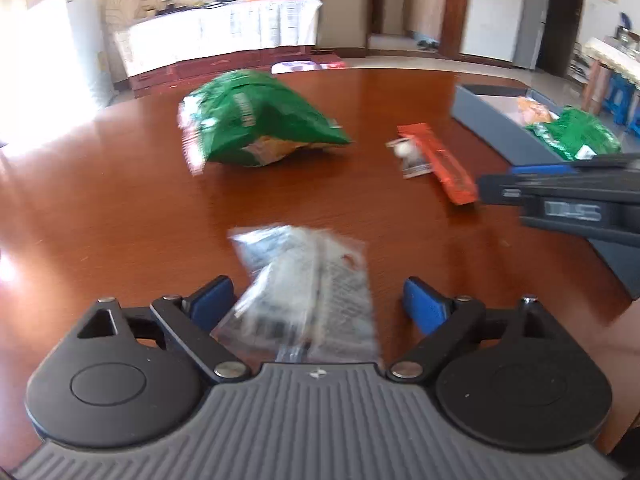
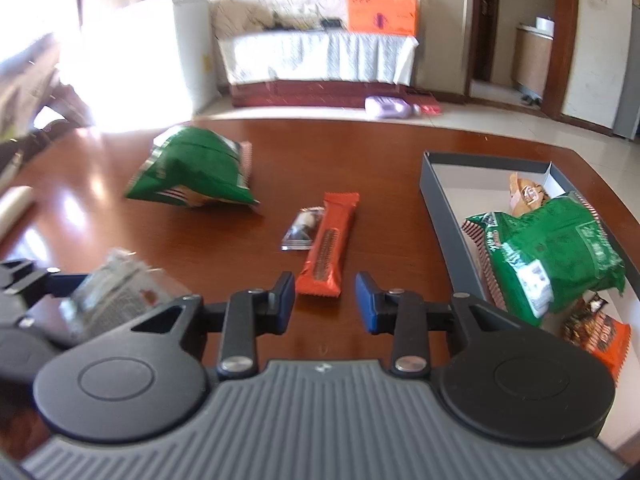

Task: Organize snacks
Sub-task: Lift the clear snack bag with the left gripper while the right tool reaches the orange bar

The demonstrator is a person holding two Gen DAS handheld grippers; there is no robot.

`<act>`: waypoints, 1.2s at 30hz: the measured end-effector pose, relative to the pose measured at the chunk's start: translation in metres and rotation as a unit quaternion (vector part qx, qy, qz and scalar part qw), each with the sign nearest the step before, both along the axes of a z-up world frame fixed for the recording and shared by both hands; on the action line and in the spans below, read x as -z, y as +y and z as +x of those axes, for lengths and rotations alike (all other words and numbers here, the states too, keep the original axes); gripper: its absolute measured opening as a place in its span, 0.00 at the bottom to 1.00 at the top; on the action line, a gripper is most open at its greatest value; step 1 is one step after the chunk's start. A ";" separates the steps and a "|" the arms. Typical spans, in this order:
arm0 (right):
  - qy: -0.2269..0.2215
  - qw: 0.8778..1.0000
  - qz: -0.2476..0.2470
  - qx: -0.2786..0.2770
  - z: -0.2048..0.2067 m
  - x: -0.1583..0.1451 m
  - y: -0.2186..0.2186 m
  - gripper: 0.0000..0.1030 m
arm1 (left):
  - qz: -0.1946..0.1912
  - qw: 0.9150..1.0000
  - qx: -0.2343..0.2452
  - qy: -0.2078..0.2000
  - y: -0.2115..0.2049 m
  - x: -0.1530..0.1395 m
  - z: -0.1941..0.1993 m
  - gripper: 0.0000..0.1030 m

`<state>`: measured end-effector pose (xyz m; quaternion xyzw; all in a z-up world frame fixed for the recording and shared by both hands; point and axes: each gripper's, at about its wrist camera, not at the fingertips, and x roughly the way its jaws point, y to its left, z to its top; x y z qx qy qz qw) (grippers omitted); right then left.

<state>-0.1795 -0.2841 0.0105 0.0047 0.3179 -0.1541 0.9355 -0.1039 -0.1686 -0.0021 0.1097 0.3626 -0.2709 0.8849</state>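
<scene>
On the table [image 2: 380,148], both tools released: left [image 1: 316,300] straddles clear packet [image 1: 308,292]; right [image 2: 325,300] faces orange bar [image 2: 326,244].

Blown-out window glare at left, motion blur.

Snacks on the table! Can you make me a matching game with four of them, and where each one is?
Things:
1. green chip bag
2. orange bar
3. clear packet
4. second green bag

Places:
A. inside the grey box
B. between the fingers of the left tool
C. alone on the far left of the table
D. on the table just ahead of the right tool, beside a small dark packet

Pairs: 1-C, 2-D, 3-B, 4-A
</scene>
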 end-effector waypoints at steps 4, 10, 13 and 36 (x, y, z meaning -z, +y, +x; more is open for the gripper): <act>0.016 1.000 -0.016 0.021 0.022 0.010 -0.005 0.36 | -0.002 1.000 0.012 -0.003 -0.008 0.005 0.001 0.91; 0.010 0.999 0.016 0.036 0.045 0.013 -0.017 0.36 | -0.014 1.000 -0.003 0.003 -0.003 0.002 0.008 0.92; 0.012 0.999 0.015 0.035 0.054 0.014 -0.017 0.36 | -0.020 1.000 -0.010 0.010 0.000 0.000 0.010 0.93; 0.042 0.998 0.008 -0.042 0.005 0.010 -0.001 0.36 | 0.005 1.000 -0.021 -0.005 -0.004 0.004 0.007 1.00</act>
